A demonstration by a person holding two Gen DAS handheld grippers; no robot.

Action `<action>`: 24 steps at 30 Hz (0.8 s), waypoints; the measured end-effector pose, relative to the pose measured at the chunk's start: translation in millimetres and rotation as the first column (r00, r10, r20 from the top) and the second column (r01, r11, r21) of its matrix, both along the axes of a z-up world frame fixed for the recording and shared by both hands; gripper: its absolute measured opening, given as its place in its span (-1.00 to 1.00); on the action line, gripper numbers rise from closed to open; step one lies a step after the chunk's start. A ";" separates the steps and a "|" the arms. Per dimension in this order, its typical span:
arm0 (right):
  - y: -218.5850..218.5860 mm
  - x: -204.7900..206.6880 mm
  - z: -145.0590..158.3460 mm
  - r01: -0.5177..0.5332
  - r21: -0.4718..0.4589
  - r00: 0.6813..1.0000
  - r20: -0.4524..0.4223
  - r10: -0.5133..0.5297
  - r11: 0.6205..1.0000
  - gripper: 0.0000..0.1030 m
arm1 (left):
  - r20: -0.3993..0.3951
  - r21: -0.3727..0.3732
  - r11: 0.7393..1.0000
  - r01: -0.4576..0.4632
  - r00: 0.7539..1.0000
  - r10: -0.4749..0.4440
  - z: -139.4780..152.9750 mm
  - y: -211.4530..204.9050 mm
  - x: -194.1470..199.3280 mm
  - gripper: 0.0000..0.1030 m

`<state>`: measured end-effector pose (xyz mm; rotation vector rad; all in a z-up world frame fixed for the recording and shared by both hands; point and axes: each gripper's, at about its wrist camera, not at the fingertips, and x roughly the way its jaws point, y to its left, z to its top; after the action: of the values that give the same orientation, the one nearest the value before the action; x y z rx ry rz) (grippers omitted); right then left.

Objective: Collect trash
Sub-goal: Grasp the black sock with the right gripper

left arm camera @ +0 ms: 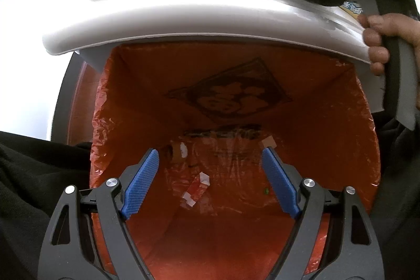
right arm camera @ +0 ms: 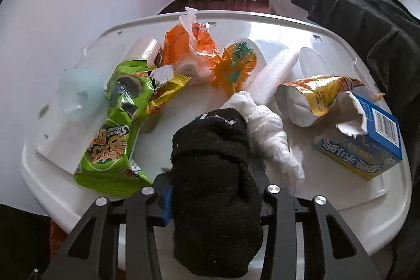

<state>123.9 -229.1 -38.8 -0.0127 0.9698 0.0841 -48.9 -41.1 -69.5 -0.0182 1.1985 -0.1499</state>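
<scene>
On the white table, left to right:

Green wrapper (right arm camera: pixel 115 127): near left edge of the table (right arm camera: pixel 341 214), long axis running from the near edge away toward the wall; light crinkly foil, likely slippery, best pinched at a flat end.

Yellow wrapper (right arm camera: pixel 165 93): touching the green one's far right side, small and crumpled.

Orange bag (right arm camera: pixel 189 46): farther back, soft film, knotted top pointing up.

Black sock (right arm camera: pixel 215 180): at the near middle, rolled into a soft bundle, long axis pointing away from the right-wrist camera, in line with the fingers; light, squashy, grippy, no risk of breakage.

Right gripper (right arm camera: pixel 212 196): jaws closed in around the sock's lower half with the blue pads mostly hidden by the cloth; it looks gripped at mid-body, a fair place to hold it.

White tissue (right arm camera: pixel 267 127): just right of the sock, touching it, limp and feather-light.

Torn blue box (right arm camera: pixel 367 143): far right, stiff card, lying on its side.

Bin liner (left arm camera: pixel 328 122): orange, below the table edge in the left-wrist view, a few scraps at the bottom.

Left gripper (left arm camera: pixel 210 180): jaws wide apart over the liner's mouth, nothing between them.
</scene>
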 end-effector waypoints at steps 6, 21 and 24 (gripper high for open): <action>-23.5 -47.2 50.3 -0.033 0.121 0.999 0.038 0.028 0.992 -0.22 | 0.037 -0.046 0.999 -0.013 0.999 0.015 7.0 5.0 -1.3 0.53; -91.6 -105.5 41.6 0.117 0.211 0.987 0.087 -0.137 0.970 -0.21 | 0.250 -0.096 0.993 0.073 0.967 -0.047 84.3 -29.2 73.8 0.63; -103.4 -101.7 44.1 0.154 0.240 0.980 0.083 -0.179 0.958 -0.21 | 0.224 -0.122 0.990 0.070 0.974 -0.041 79.8 -37.3 114.4 0.63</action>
<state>22.2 -332.4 5.3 0.2784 0.8486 0.0407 65.5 -78.4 10.3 -0.0798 0.9660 -0.2721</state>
